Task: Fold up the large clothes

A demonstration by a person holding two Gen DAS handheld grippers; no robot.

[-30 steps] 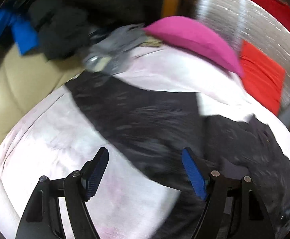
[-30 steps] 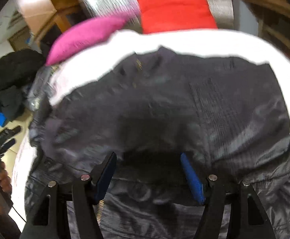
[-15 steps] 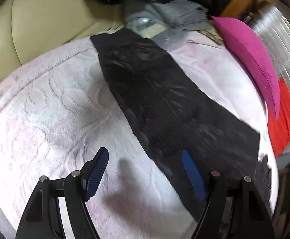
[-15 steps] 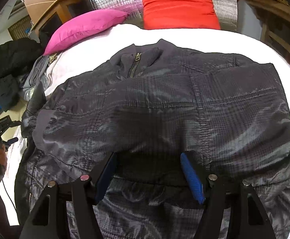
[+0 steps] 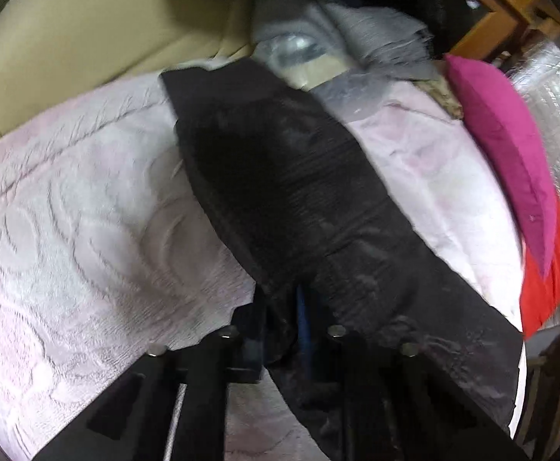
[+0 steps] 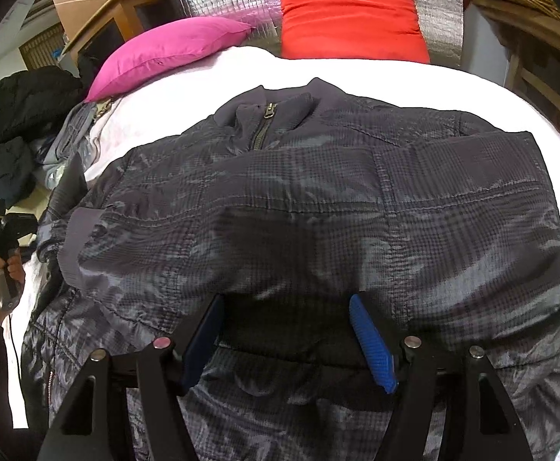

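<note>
A dark grey checked jacket (image 6: 318,199) lies on the white bedspread (image 6: 549,115), collar and zipper at the far end, one sleeve folded across its front. My right gripper (image 6: 285,330) is open and hovers just over the jacket's lower part. In the left wrist view the jacket's other sleeve (image 5: 280,176) stretches out across the pale pink bedspread (image 5: 68,230). My left gripper (image 5: 284,319) is shut on the near edge of this sleeve, with fabric bunched between the blue pads.
A magenta pillow (image 6: 164,50) and a red pillow (image 6: 349,15) lie at the head of the bed against silver foil. Grey and dark clothes (image 5: 357,30) are piled past the sleeve's cuff. A beige seat (image 5: 88,38) stands beside the bed.
My left gripper has moved onto the sleeve and closed on its edge; it was open half a second ago. My right gripper has stayed open over the jacket.
</note>
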